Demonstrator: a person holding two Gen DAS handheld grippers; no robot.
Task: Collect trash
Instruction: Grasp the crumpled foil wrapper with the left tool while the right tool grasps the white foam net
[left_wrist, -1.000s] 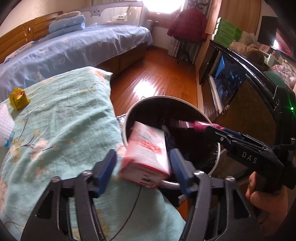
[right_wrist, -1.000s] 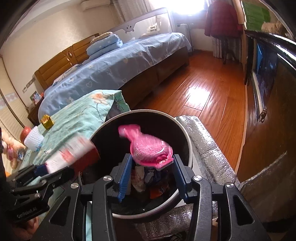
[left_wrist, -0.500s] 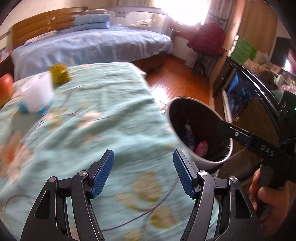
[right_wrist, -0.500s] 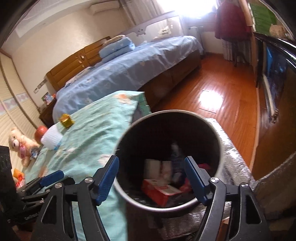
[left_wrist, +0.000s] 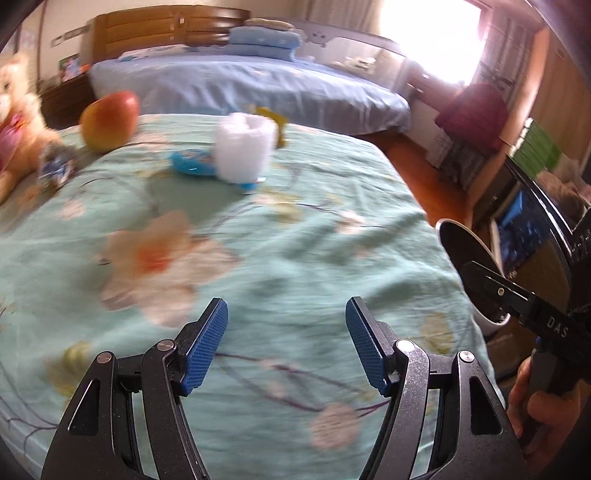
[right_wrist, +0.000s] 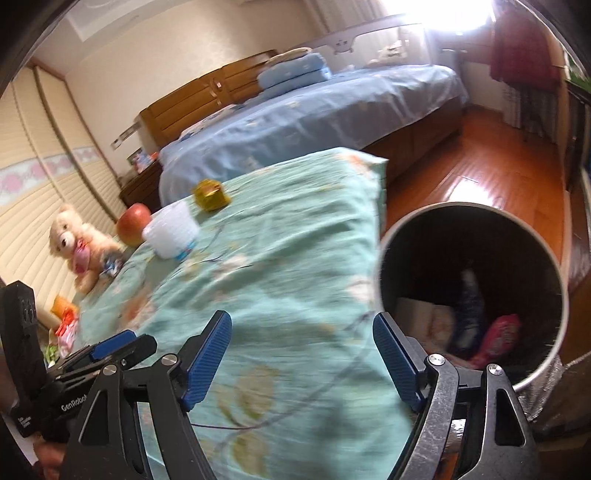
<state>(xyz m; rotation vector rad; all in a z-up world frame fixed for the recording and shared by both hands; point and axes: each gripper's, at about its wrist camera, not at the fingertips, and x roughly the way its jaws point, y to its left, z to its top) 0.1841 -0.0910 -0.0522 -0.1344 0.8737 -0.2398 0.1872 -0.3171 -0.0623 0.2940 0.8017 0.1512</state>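
Fingers of the left gripper (left_wrist: 286, 345) stand apart with nothing between their blue pads, hovering over the pale green flowered bedspread (left_wrist: 295, 240). The right gripper (right_wrist: 319, 360) has just been opening its jaws; its fingers are wide and empty, above the bedspread's edge just beside the round dark trash bin with a pale rim (right_wrist: 384, 258). Inside the bin lie a pink crumpled wrapper (right_wrist: 498, 339), a pale carton (right_wrist: 421, 317) and a dark packet (right_wrist: 471, 306). Farther up the bedspread sit a white ribbed plastic cup (left_wrist: 245, 147) on a flat blue wrapper (left_wrist: 192, 162), a crumpled gold wrapper (right_wrist: 210, 194) just behind it, a red-yellow apple (left_wrist: 109, 120) and a tan teddy bear (right_wrist: 75, 240). Beyond stands a bed with blue sheets (right_wrist: 314, 114).
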